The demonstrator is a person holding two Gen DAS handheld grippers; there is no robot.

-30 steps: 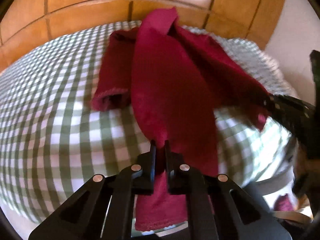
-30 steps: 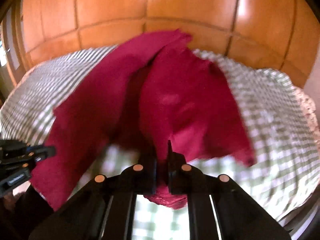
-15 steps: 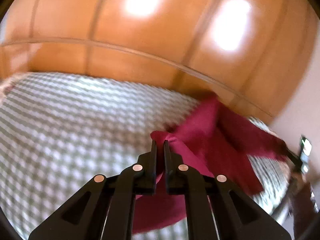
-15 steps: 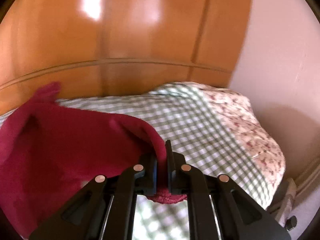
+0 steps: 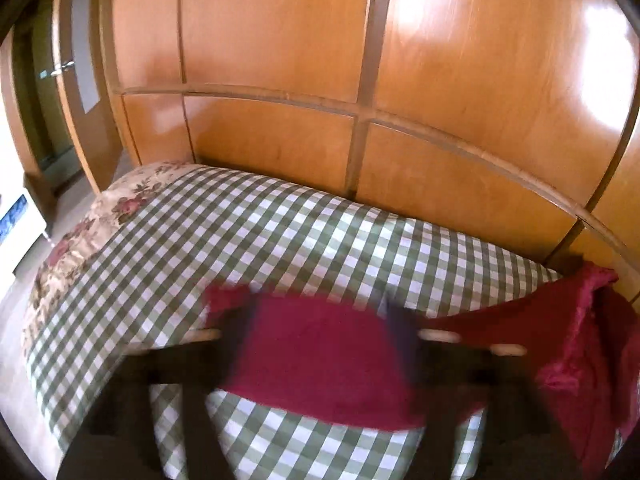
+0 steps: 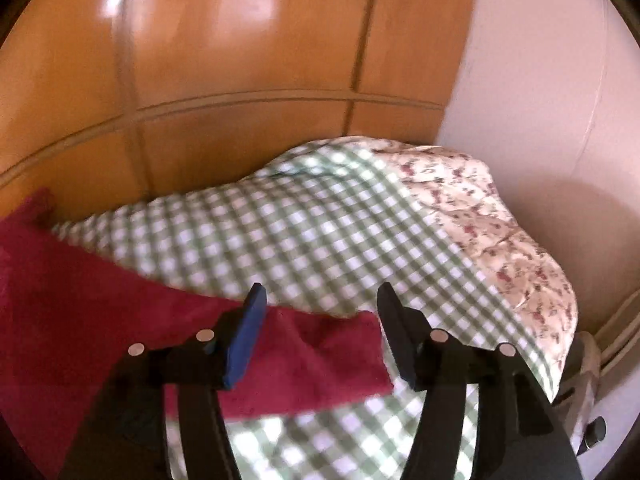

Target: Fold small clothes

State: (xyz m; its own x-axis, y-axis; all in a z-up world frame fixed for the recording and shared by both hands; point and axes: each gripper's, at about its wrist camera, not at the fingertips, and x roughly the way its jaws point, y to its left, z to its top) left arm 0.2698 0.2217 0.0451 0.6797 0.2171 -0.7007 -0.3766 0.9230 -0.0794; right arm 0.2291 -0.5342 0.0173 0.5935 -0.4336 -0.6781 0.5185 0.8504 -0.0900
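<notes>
A dark red garment (image 5: 320, 352) lies spread on the green-and-white checked bed cover (image 5: 280, 240). In the left wrist view its left leg end lies flat between my open left gripper (image 5: 320, 316) fingers, which are blurred. The rest of it bunches at the right (image 5: 580, 344). In the right wrist view the garment (image 6: 120, 320) stretches from the left to a leg end (image 6: 340, 360) under my right gripper (image 6: 320, 304), which is open and holds nothing.
A wooden panelled wardrobe (image 5: 360, 80) stands right behind the bed. A floral quilt shows at the bed's left end (image 5: 80, 232) and at its right end (image 6: 500, 232). A pale wall (image 6: 560, 80) is on the right. A doorway (image 5: 48, 100) is at far left.
Both grippers held the garment's ends shut, swung apart and lowered. Now both have opened and let go, and the garment lies stretched on the bed.
</notes>
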